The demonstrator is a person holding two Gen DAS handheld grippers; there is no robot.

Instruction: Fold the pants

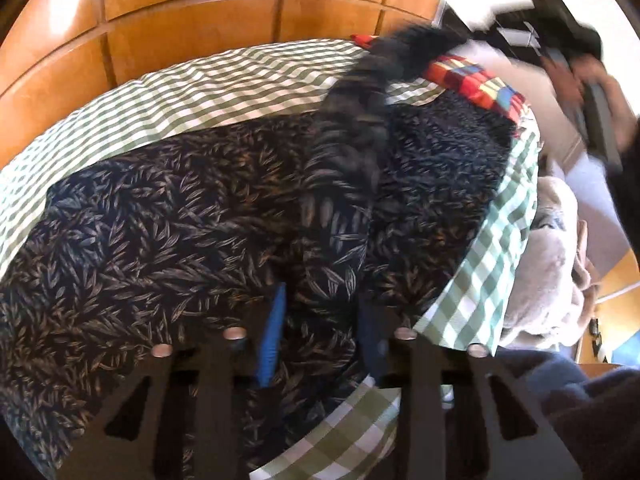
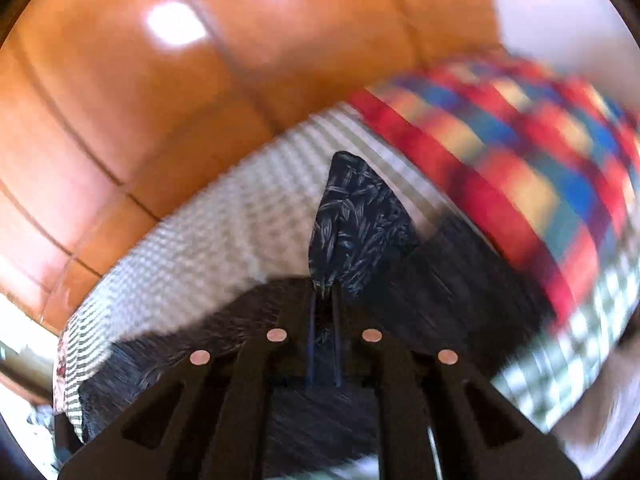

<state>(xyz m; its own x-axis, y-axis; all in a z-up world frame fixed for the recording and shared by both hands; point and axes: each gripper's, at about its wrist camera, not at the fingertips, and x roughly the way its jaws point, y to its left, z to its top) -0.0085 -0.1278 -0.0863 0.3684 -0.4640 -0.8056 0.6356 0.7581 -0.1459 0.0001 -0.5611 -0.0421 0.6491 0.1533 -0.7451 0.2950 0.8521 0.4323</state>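
Dark leaf-print pants [image 1: 168, 216] are spread flat on a green-and-white checked bedsheet [image 1: 224, 80], backed by a wooden panelled headboard [image 1: 180, 8]. The left gripper [image 1: 320, 320] is set wide, its 2 blue-padded fingers [image 1: 274, 344] straddling a fabric ridge at the near edge. The right gripper [image 2: 324, 304] is pinched tight on a pants corner [image 2: 356, 224], seen lifted above the sheet; that view is motion-blurred. A multicoloured checked pillow [image 1: 476, 80] lies at the far right corner, touching the pants. A beige blanket [image 1: 548, 256] is bunched off the bed's right side. A hand [image 1: 592, 92] is seen blurred at upper right.
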